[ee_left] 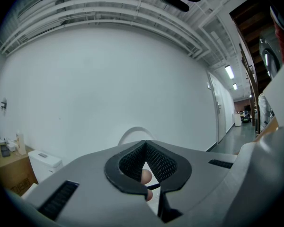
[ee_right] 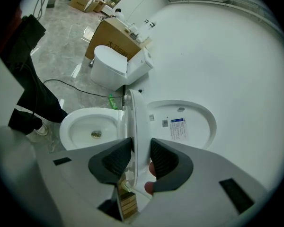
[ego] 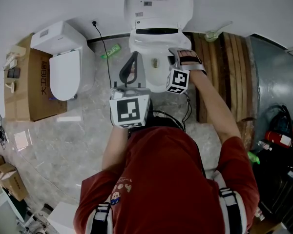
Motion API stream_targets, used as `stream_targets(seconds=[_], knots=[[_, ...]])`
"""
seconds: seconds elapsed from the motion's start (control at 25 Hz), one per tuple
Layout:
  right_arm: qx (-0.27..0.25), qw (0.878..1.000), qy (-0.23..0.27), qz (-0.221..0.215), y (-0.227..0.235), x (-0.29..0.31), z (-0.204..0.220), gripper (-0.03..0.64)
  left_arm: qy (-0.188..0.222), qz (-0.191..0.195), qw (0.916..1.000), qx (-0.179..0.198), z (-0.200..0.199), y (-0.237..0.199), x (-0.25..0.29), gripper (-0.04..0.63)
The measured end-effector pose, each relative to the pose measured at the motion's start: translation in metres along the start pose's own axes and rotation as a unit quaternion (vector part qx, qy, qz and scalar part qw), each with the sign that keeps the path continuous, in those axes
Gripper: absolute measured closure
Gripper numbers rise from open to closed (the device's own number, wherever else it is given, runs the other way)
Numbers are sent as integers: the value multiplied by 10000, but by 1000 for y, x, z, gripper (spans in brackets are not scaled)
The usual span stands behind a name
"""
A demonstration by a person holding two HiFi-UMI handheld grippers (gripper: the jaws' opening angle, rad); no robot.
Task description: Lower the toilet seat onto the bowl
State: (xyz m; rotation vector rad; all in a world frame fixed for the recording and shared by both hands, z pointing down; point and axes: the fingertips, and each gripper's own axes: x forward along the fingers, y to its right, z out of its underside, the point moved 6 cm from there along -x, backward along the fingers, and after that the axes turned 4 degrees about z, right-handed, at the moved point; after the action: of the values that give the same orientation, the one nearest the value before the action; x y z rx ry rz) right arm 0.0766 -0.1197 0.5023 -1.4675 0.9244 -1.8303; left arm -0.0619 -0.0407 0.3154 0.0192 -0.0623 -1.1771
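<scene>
Left gripper points upward, jaws pressed together, while right gripper pinches the upright toilet seat edge.

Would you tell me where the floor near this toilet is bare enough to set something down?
Barest: the grey floor between the second toilet, the cardboard box and the person's left arm. Crowded: green bottle and cable toward the wall; wooden pallet beside the bowl, where the right tool grips the seat.

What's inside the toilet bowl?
The white bowl shows only a small dark drain hole at the bottom. The raised seat, gripped by the right tool, and the tool's grey body cover the bowl's nearer part.
</scene>
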Motion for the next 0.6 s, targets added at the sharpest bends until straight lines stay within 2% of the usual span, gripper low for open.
stream_targets(seconds=[0.12, 0.28, 0.44, 0.6], knots=[[-30, 9999, 14, -117, -13, -3, 0, 485, 12, -24, 10000, -60, 2, 2, -1, 584], [-24, 9995, 26, -307, -29, -7, 1, 487, -172, 17, 9998, 49, 10, 3, -6, 584], [-73, 9986, 52, -523, -44, -7, 1, 487, -111, -88, 9998, -157, 15, 0, -6, 584], [-119, 9967, 58, -797, -62, -8, 2, 486, -256, -23, 9997, -40, 23, -1, -5, 584]])
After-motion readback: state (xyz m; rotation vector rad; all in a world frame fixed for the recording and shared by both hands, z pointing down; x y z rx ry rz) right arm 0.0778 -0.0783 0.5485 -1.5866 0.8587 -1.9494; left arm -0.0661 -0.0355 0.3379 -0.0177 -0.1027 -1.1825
